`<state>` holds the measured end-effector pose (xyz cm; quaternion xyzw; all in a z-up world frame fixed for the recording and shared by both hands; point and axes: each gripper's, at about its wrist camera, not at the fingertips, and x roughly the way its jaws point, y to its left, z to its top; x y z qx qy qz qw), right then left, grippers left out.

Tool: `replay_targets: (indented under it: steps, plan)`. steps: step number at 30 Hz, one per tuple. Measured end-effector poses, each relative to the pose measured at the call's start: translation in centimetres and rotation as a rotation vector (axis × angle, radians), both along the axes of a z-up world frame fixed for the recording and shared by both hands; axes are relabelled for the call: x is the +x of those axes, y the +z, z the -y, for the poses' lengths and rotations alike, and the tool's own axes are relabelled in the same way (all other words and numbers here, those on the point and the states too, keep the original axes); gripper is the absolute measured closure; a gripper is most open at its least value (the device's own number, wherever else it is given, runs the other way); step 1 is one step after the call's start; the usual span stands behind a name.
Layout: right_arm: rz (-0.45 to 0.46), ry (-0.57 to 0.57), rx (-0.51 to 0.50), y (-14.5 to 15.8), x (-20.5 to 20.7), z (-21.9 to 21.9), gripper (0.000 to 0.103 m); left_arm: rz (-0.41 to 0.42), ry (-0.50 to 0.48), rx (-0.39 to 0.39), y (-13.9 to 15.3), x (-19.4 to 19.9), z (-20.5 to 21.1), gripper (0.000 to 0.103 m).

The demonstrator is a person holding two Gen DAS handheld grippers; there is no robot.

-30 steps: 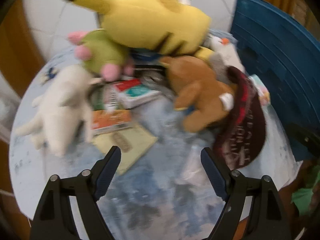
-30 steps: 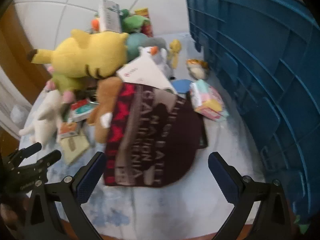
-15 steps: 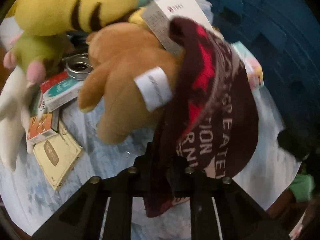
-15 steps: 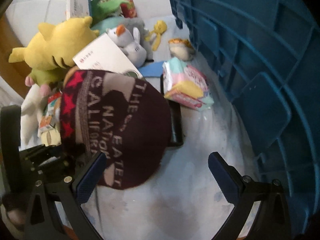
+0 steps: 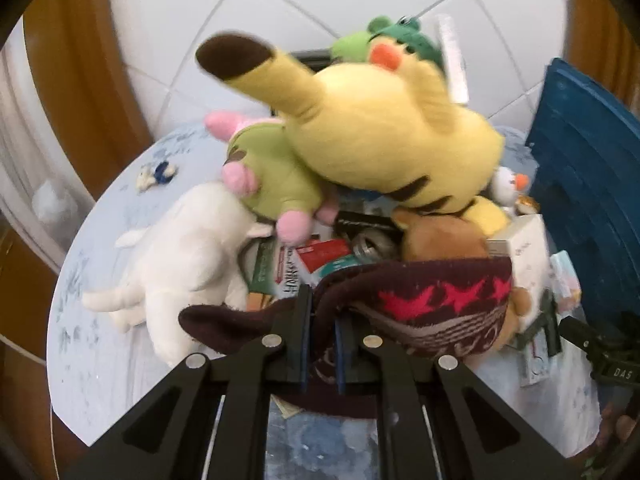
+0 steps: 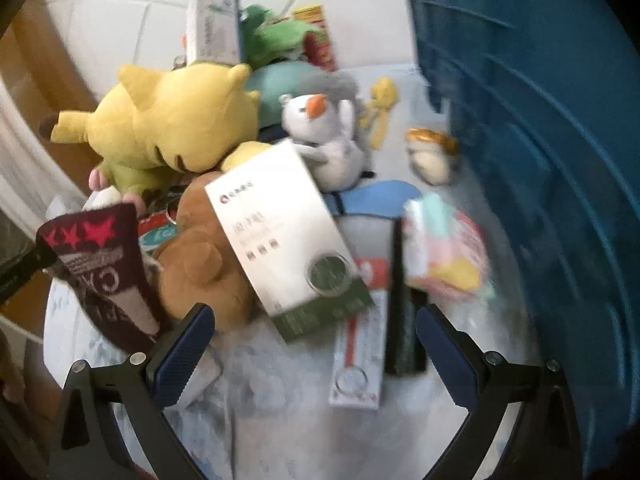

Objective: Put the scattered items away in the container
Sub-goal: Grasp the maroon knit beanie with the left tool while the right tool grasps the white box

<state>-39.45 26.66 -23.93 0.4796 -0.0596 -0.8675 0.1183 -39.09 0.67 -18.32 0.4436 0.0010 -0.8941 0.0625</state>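
Maroon knit hat (image 5: 440, 300), red-starred, hangs crumpled in left tool (image 5: 322, 320).

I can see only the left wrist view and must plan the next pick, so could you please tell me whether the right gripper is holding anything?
Observer: No, the right gripper is open, with nothing between its fingers.
Operator: Thank you. What lies just ahead of it?
Observer: A flat white and red carton lies on the table, with a long black bar alongside.
Operator: Is anything small lying near the blue plastic crate?
Observer: Yes, a small yellow dangly toy lies on the table close to the crate's wall.
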Motion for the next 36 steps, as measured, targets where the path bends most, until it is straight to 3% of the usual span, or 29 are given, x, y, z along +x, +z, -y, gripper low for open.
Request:
replay_targets:
  steps: [7, 15, 17, 19, 26, 36]
  plan:
    - [0.009, 0.081, 0.119, -2.3, -3.9, 2.4, 0.0, 0.062, -0.002, 0.011, -3.0, -1.9, -1.0, 0.093]
    - [0.062, 0.103, 0.076, -5.2, -6.1, 2.2, 0.001, 0.091, -0.02, 0.02, -4.3, -3.0, -2.5, 0.093]
    - [0.077, 0.1, 0.052, -5.5, -6.4, 2.1, 0.017, 0.091, -0.025, 0.013, -4.2, -2.9, -2.8, 0.093]
    - [0.079, 0.095, 0.053, -5.4, -6.2, 2.2, 0.017, 0.083, -0.027, 0.014, -3.9, -2.7, -2.8, 0.093]
    - [0.017, 0.079, 0.019, -1.6, -4.2, 2.3, 0.017, 0.01, -0.052, 0.024, -0.7, -1.2, -2.4, 0.094]
    - [-0.135, 0.046, 0.008, 6.8, 1.1, 4.4, 0.017, -0.139, -0.12, 0.033, 6.1, 3.0, -2.0, 0.094]
